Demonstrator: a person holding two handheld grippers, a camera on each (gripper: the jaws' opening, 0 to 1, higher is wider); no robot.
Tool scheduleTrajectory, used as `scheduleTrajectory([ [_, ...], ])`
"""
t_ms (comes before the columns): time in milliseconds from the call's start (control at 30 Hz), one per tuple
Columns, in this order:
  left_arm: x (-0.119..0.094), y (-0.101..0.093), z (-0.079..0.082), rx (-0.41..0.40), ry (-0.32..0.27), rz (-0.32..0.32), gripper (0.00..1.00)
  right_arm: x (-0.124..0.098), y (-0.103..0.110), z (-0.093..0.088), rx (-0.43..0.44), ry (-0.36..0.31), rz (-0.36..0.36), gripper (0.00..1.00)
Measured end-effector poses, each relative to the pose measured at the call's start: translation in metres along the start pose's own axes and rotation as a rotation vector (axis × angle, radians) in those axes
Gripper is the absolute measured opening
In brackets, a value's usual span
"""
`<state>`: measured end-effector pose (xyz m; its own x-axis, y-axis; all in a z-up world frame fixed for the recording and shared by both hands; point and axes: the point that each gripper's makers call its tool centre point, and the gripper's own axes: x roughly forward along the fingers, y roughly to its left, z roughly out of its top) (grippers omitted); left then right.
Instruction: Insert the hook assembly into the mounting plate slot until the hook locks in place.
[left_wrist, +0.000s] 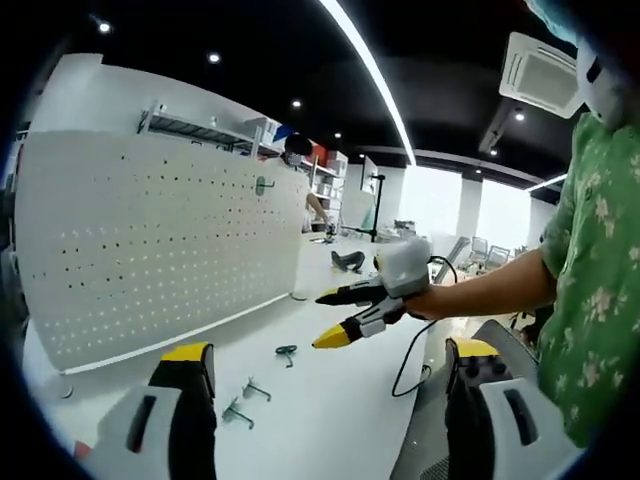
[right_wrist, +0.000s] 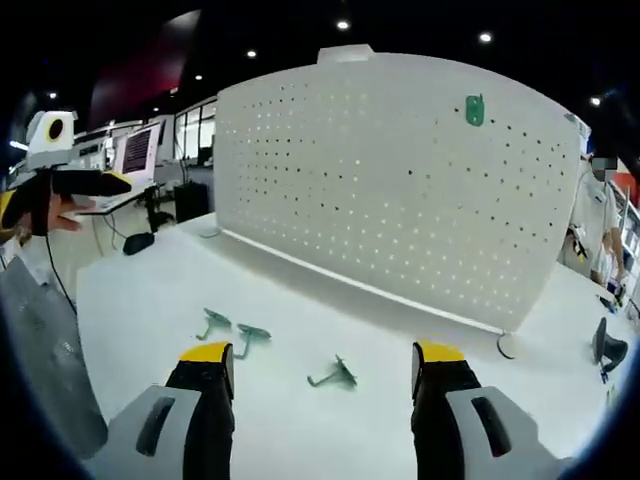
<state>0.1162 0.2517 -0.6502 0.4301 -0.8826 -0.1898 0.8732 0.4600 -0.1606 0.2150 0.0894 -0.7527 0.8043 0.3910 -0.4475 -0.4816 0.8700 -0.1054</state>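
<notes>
Fingers on both my grippers stood wide apart and held nothing. From the left gripper view, my left gripper (left_wrist: 330, 375) hung over the white table (left_wrist: 330, 440), jaws rising yellow-tipped from the bottom edge. My right gripper (left_wrist: 335, 318) came in from the right, held by a hand (left_wrist: 425, 300) on a bare forearm, its two yellow-tipped fingers spread and empty above the table. A green floral sleeve (left_wrist: 600, 270) sat at the far right.

From the right gripper view, my right gripper (right_wrist: 322, 385) pointed at the pegboard (right_wrist: 400, 180), which stood upright on the table (right_wrist: 140, 300). One green hook (right_wrist: 474, 109) was already seated high on the board, near its upper right. Three more hooks lay loose on the table ahead of the jaws: one (right_wrist: 212, 322) and a second (right_wrist: 250, 335) just beside each other to the left, a third (right_wrist: 335, 376) apart from them, nearer the middle (none touched by either gripper). My left gripper (right_wrist: 60, 185) showed at the left edge.

From the left gripper view the same pegboard (left_wrist: 150, 260) ran along the left, and loose hooks (left_wrist: 245, 400) lay between my jaws.
</notes>
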Motion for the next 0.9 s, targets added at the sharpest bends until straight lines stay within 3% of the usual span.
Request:
scheduleTrajectory([
  [533,0.002,-0.002,-0.017,-0.01,0.083,0.005,0.98,0.026,-0.01,-0.027,-0.036,0.119,0.041,0.67],
  [900,0.002,0.0,-0.02,-0.026,0.083,0.01,0.97,0.04,-0.013,-0.031,-0.102,0.186,0.083,0.44],
])
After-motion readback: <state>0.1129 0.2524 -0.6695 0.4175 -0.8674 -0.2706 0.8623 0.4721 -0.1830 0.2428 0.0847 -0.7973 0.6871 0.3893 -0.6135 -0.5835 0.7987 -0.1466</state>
